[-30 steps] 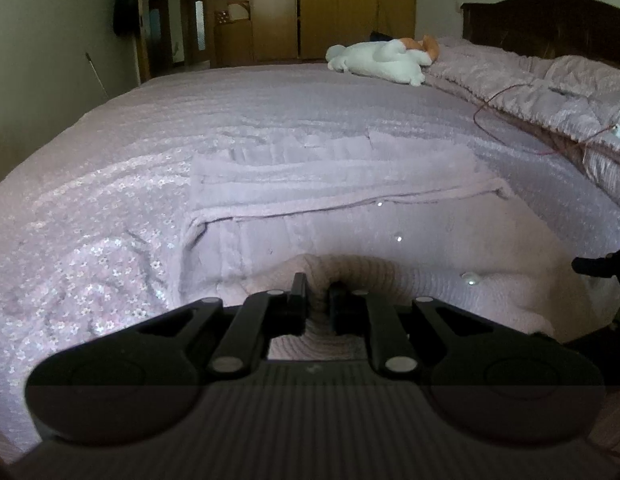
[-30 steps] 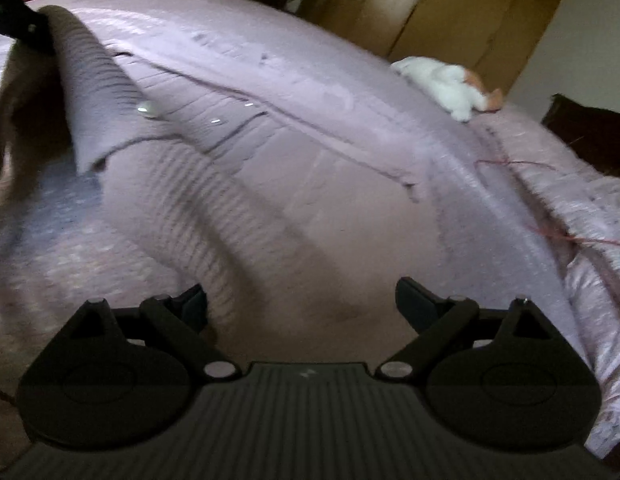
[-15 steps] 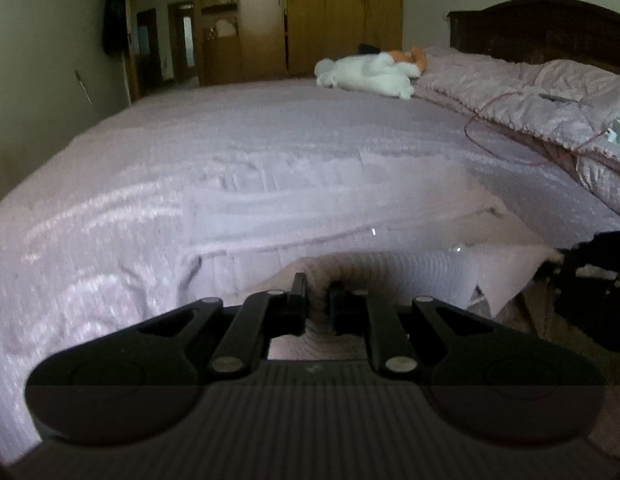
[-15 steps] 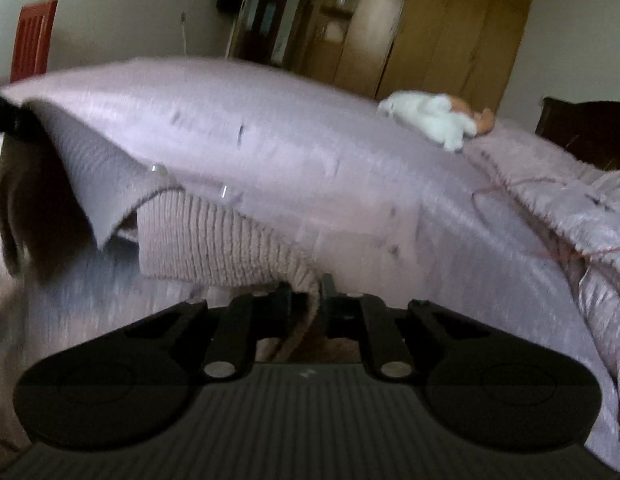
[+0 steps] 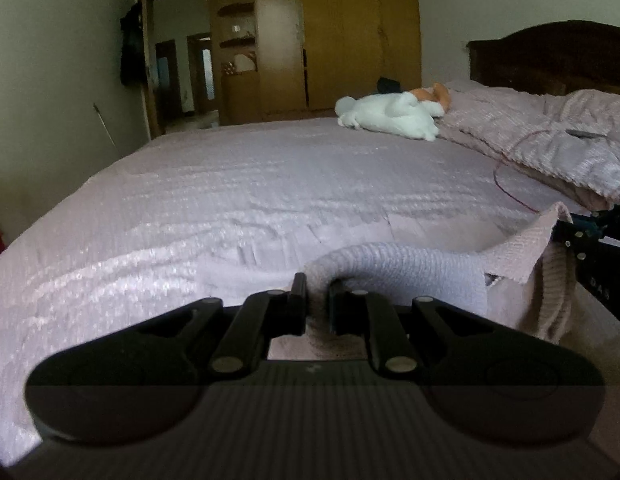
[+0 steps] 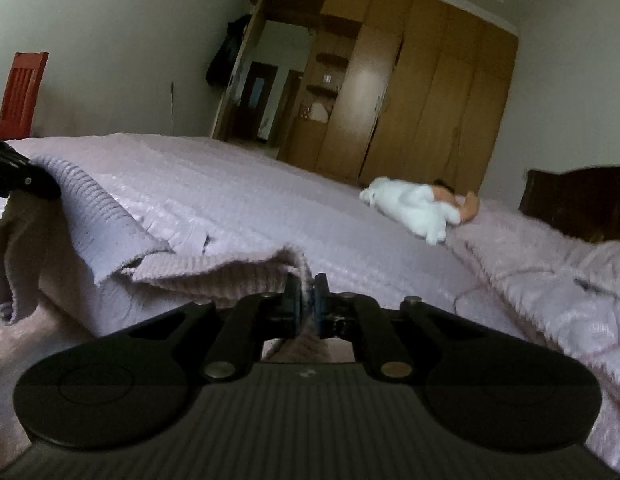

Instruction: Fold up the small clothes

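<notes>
While both tongs grip the same ribbed knit garment (image 5: 410, 268), it hangs lifted between them above the near edge of the bed (image 5: 230, 184). From the left wrist view, the left gripper (image 5: 317, 300) has its fingers drawn nearly together on a rolled fold of the knit, which arches away toward 2 o'clock, where the right gripper (image 5: 590, 236) shows only as a dark shape at the frame's edge. From the right wrist view, that right gripper (image 6: 306, 300) is pinched tight on a thin edge of the fabric, and the cloth runs off toward 10 o'clock to the left gripper (image 6: 26, 180), with a loose end drooping below it.

Whether this is a sweater or cardigan cannot be told; its lower part drops out of sight behind both tools. A white plush toy (image 5: 390, 116) lies far off at 1 o'clock, beside rumpled bedding (image 5: 550, 140). Its shape is blurred in the right view.
</notes>
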Available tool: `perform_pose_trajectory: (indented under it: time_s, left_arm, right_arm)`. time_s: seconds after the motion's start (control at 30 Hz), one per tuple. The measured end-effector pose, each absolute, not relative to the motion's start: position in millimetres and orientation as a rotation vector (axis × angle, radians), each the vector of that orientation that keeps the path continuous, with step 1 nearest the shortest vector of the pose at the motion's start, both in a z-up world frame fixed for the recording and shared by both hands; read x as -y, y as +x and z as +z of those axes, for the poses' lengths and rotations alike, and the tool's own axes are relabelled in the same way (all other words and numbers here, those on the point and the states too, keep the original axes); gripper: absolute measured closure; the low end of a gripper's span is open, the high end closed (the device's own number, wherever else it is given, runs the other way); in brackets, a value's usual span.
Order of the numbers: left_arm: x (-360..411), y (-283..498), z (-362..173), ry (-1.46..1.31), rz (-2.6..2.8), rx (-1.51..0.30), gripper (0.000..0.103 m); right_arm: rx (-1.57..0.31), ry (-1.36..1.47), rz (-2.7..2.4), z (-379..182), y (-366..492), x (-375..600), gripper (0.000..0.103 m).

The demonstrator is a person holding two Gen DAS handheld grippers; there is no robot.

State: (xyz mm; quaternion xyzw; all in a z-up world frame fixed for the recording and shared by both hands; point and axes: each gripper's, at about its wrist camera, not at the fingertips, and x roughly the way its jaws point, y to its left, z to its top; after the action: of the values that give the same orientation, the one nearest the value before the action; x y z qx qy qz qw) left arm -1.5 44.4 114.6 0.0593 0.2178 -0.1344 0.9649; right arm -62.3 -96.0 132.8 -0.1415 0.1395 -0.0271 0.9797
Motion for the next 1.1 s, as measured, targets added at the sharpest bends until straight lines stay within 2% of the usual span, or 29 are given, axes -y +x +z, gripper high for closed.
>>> perform_pose_trajectory:
  time_s: [0.4,0.73,0.97,1.03,1.1]
  left_arm:
    - [-27,92,111,0.125,-0.212,-0.428,0.091]
    - [-17,169,42,0.152,-0.165,-0.575,0.089]
    - [-15,181,14,0.158,-0.138,-0.623,0.088]
    - [-15,181,16,0.166,-0.138,-0.63,0.087]
    - [-14,181,20,0.163,-0.126,-0.64,0.072]
  right_arm:
    - [-0.186,-0.396,-0.102,139,46,98,0.098]
    - [-0.319,-0.491,-0.098,59,139,101,0.098]
    - [-0.448,-0.424,-0.065,20,162,110,0.096]
    - [-0.461,-0.399,-0.052,19,161,109,0.092]
    - [-0.471,-0.379,-0.032,24,159,109,0.074]
